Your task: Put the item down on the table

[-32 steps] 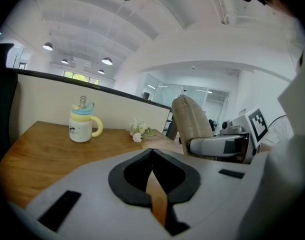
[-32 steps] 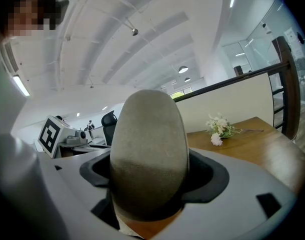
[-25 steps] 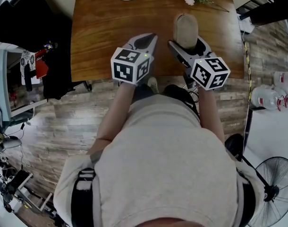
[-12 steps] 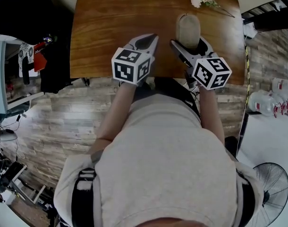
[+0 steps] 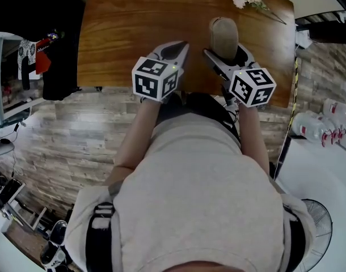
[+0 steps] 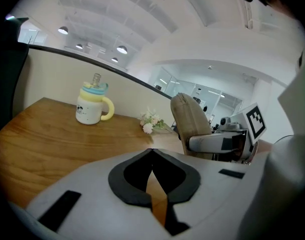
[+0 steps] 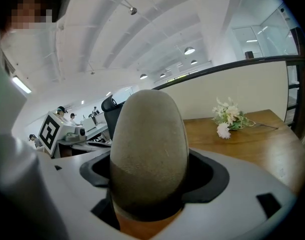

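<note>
Right, I have the tan oval item (image 7: 148, 149) clamped between the jaws of the right gripper (image 5: 225, 52). Its felt-like body stands nearly upright out of the black pads. It sits over the near right part of the wooden table (image 5: 133, 33), well apart from the white and yellow mug (image 6: 92, 106) at the far edge and from the small spray of flowers (image 7: 227, 119) at the far right corner.

The left gripper (image 6: 151, 153) has its jaws together with nothing between them. I see only table wood through the slit behind the tips. It is parked just beside the right one, over the table's near edge.

As I read it, the putting-down is not yet done: the item is in the grip, and no view tells me whether its lower end touches the wood. The next move calls for lowering the right gripper until the item rests on the bare wood in front of it, then parting the jaws. Released upright, it would likely tip over, so I would lay it flat first.
</note>
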Available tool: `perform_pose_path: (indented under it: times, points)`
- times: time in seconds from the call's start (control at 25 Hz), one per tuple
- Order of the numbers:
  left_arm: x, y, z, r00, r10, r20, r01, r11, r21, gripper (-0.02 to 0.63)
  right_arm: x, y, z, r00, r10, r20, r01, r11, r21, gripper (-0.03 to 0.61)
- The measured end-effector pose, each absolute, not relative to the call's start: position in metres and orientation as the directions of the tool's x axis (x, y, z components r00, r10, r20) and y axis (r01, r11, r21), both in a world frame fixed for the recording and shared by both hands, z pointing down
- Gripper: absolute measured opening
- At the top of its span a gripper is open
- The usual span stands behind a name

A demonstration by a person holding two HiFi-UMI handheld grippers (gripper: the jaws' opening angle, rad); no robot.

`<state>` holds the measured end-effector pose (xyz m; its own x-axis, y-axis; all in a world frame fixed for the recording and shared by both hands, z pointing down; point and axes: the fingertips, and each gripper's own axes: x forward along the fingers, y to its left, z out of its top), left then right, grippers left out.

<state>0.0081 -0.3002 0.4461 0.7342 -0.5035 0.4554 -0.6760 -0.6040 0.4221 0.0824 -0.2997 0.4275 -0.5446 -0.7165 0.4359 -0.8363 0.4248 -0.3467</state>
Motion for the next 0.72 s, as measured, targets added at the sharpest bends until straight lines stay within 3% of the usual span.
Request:
perform_pose_path:
  times: [0.72]
  points:
    - [0.021, -0.297, 0.511, 0.67, -0.471, 0.574, -0.737, -0.519, 0.434, 0.008, 0.1, -0.322, 0.495, -0.588, -0.556, 0.588, -0.795, 0.53, -0.294, 0.408]
